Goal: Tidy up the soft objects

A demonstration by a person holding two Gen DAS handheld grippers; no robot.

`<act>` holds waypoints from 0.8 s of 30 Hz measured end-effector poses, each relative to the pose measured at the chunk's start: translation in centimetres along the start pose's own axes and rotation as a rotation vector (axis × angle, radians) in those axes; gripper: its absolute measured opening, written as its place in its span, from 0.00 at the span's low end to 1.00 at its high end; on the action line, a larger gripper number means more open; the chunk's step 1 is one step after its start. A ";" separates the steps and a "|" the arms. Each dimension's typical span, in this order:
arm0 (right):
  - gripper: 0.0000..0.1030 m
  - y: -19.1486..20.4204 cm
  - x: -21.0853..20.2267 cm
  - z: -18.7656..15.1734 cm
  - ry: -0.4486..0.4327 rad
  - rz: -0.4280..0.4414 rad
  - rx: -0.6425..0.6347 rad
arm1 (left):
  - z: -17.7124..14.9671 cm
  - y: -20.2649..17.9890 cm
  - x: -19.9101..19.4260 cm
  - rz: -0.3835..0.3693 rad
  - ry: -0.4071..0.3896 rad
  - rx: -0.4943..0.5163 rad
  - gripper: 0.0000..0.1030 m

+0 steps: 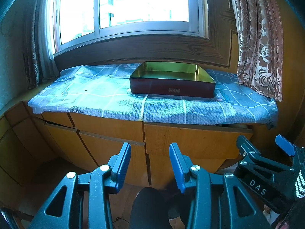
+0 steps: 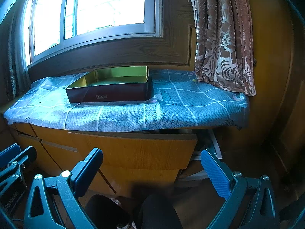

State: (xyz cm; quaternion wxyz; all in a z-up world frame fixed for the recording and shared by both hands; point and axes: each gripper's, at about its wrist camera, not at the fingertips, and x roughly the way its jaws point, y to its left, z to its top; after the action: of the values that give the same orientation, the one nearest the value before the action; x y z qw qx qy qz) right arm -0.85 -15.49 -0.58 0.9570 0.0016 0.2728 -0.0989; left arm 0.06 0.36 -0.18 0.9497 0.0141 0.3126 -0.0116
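- Left tool: blue ribbed pads apart, nothing between them, pointed forward and down at the wooden cabinet fronts.
- Right tool: pads spread wider, likewise empty, aimed at the same cabinet; seen also at the right edge of the left wrist view.
- Ahead of and above both tools: tabletop covered by a blue checked cloth, its front edge draped over the cabinet.
- On that cloth: open rectangular tin, dark red outside, gold inside, small label on its front wall; ahead and slightly right of the left tool, ahead and left of the right tool.
- Inside of the tin: only bare gold floor showing.
- Soft objects for the task: none identifiable in either view.
- Behind the tin: bright window in a dark wood frame.
- To the right of the tin, beyond the right tool's line: patterned brown curtain, its hem resting on the cloth.
- Below the right end of the tabletop: cabinet door ajar, dim contents inside, too dark to tell.
- Under the tools: dark-clad leg or knee of the person, over a wooden floor.
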 end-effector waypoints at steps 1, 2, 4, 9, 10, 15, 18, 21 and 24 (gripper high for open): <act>1.00 0.0 0.0 0.0 0.000 0.002 -0.001 | 0.0 -0.1 0.0 0.000 0.001 0.001 0.41; 1.00 0.0 0.0 0.0 0.001 0.001 -0.001 | 0.0 -0.1 0.0 0.001 0.001 0.001 0.41; 1.00 0.0 0.1 -0.1 0.002 0.002 -0.002 | 0.0 -0.1 0.0 0.000 0.001 0.001 0.41; 1.00 0.1 0.2 -0.1 0.005 0.001 -0.001 | 0.0 -0.1 0.1 0.000 0.001 0.004 0.41; 1.00 0.1 0.2 -0.1 0.006 0.001 -0.002 | 0.0 -0.1 0.1 -0.001 0.002 0.004 0.41; 1.00 0.0 0.2 -0.1 0.007 0.002 -0.003 | 0.0 -0.2 0.1 -0.005 0.005 0.002 0.41; 1.00 0.0 0.2 -0.2 0.009 0.004 -0.003 | -0.1 -0.2 0.2 -0.006 0.008 0.003 0.41; 1.00 0.1 0.3 -0.2 0.013 0.006 -0.003 | -0.1 -0.2 0.3 -0.012 0.014 0.005 0.41; 1.00 0.1 0.4 -0.2 0.015 0.008 -0.005 | -0.2 -0.3 0.3 -0.015 0.016 0.008 0.41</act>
State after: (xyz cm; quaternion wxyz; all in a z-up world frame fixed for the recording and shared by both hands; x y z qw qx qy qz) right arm -0.62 -15.45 -0.96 0.9553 0.0012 0.2801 -0.0945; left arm 0.20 0.07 -0.50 0.9470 0.0158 0.3201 -0.0199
